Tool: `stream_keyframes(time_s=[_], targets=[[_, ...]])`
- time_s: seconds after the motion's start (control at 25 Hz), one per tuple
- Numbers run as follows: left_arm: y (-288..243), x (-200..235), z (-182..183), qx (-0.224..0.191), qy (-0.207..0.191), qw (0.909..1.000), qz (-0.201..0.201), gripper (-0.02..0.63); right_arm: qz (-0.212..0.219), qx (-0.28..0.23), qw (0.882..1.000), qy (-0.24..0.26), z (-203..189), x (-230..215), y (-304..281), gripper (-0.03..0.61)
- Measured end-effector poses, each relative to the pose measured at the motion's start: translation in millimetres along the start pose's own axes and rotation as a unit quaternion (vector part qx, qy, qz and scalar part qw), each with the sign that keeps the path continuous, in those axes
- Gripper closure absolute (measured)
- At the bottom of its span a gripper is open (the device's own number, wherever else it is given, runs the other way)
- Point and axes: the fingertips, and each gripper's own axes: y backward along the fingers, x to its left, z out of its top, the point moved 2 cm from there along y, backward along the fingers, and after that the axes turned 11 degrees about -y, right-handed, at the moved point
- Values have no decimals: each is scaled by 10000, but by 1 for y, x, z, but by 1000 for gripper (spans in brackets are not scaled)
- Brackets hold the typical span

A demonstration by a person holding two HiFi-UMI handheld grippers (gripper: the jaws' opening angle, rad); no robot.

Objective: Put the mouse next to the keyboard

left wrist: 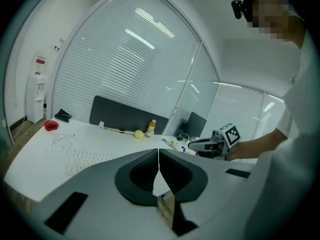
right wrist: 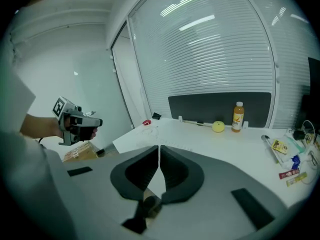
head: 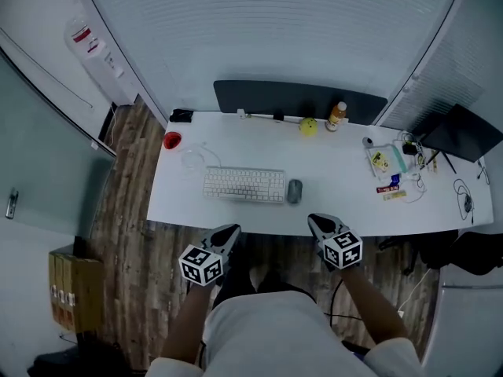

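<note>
**deskguy:** What's the person actually doing here? The mouse (head: 294, 191) is already sitting just beside the right end of the keyboard (head: 244, 184), with a thin gap between them as far as the head view is showing.

**rigwatcher:** Yeah, I'm reading it as the placing being pretty much done, so the step in hand is just backing off cleanly. Doing that well means keeping both tools clear of the near edge of the surface (head: 338, 163), so nothing is nudging the mouse out of line. If the person is going for a tidier look, a light push to square it with the keyboard is all I'd suggest, not a fresh grab.

**deskguy:** And the tools?

**rigwatcher:** The left tool (left wrist: 158, 154) is showing its jaws pressed together with nothing between them. The right tool (right wrist: 159, 151) is the same, with pads meeting and empty. Both are hanging off the front of the surface, close to the person's body and above the floor, well apart from the mouse and touching nothing.
</note>
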Motion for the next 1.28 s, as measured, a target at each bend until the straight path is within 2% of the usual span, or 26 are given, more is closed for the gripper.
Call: stream_keyframes(time_s=[0.32,0.6,0.84,1.28], targets=[[29,-5,4,-142,-107,9998,128,592,-38,-285,9996,-21,7,12,25,541],[56,1,11,-259,-242,9993,123,592,-303,-644,9974,-90,13,23,40,541],[76,12,26,-379,-410,9984,59,592,-423,-881,9951,-150,19,40,50,543],[92,27,28,-395,-408,9983,-91,592,-545,-1155,9916,-205,30,62,53,546]])
